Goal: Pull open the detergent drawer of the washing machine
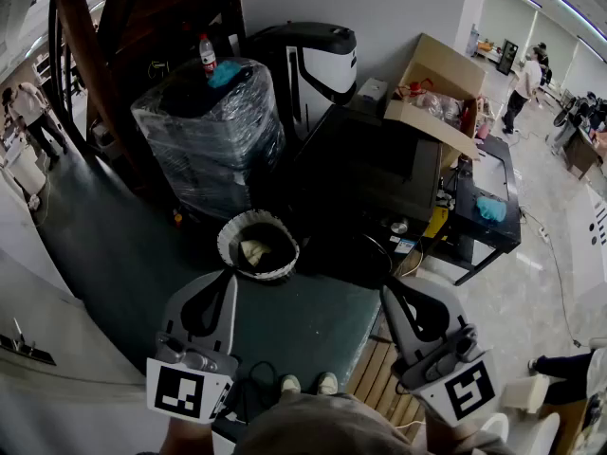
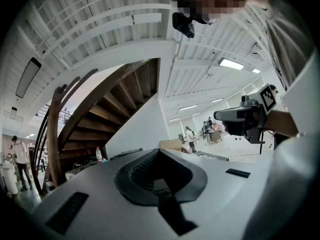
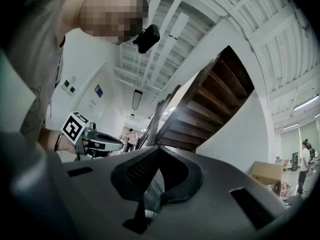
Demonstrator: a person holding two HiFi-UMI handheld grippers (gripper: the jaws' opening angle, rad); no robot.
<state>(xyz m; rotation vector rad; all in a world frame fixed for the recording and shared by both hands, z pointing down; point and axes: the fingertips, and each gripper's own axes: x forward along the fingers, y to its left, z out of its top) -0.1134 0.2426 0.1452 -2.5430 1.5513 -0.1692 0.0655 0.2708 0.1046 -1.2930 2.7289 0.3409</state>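
left gripper [image 1: 226, 278]: jaws are held together, nothing gripped | right gripper [image 1: 389, 290]: jaws are held together, nothing gripped | just ahead of left jaws: white-rimmed basket [image 1: 224, 251] is seen | farther ahead: plastic-wrapped stack [image 1: 204, 140], topped by bottle [image 1: 207, 53] | detergent drawer: place cannot be told

Ceiling strip lights [image 2: 230, 63] at two o'clock give soft, even light; the head view's centre is dim. Fisheye bending and black corners frame gripper views.

Legible text: none. Square coded markers [image 1: 180, 392] on left gripper [image 1: 224, 277] and right gripper [image 1: 388, 288]; bottle [image 1: 206, 53] label too small to read.
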